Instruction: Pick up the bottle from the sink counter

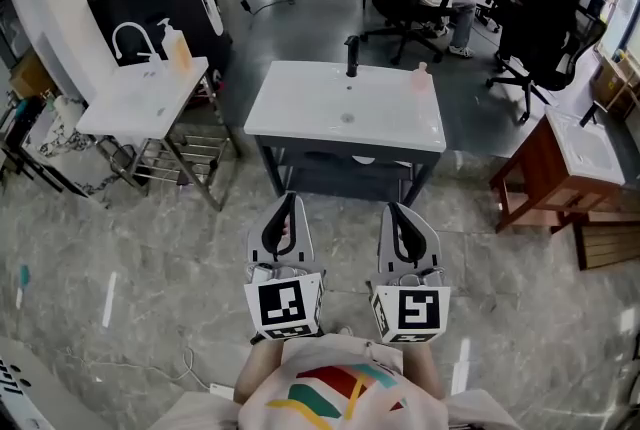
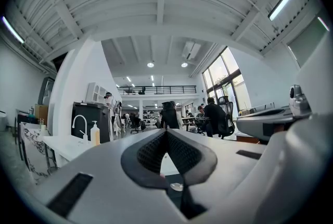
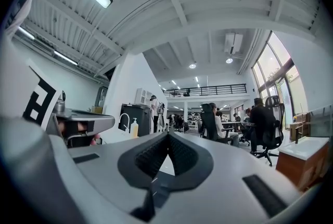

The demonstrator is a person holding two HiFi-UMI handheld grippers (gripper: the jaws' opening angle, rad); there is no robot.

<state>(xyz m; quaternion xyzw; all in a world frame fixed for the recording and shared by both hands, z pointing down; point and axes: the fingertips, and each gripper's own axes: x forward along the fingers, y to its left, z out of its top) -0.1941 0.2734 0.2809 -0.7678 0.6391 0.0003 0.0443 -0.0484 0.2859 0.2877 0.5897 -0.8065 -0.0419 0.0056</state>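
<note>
Head view counts three sink counters, two bottles and two hand-held grippers. At the left stands a white rectangular sink counter on a metal frame (image 1: pixel 130 108), with a white curved faucet (image 1: pixel 130 38) and, just beside it, an orange pump-top bottle (image 1: pixel 177 48). In the middle is a wider white sink counter on a dark frame (image 1: pixel 300 113), with a black upright faucet (image 1: pixel 352 56) at its back edge. To the right of that faucet, near the counter's back right corner, stands a small pale pink bottle (image 1: pixel 422 76). It is upright, short and narrower at the top. At the far right a white basin sits on a brown wooden stand (image 1: pixel 590 153).

Both grippers hang level in front of the middle counter, well apart from either bottle. The left grey gripper (image 1: pixel 289 199) has its jaws closed together on nothing. The right grey gripper (image 1: pixel 394 209) likewise has its jaw tips meeting, empty.
</note>
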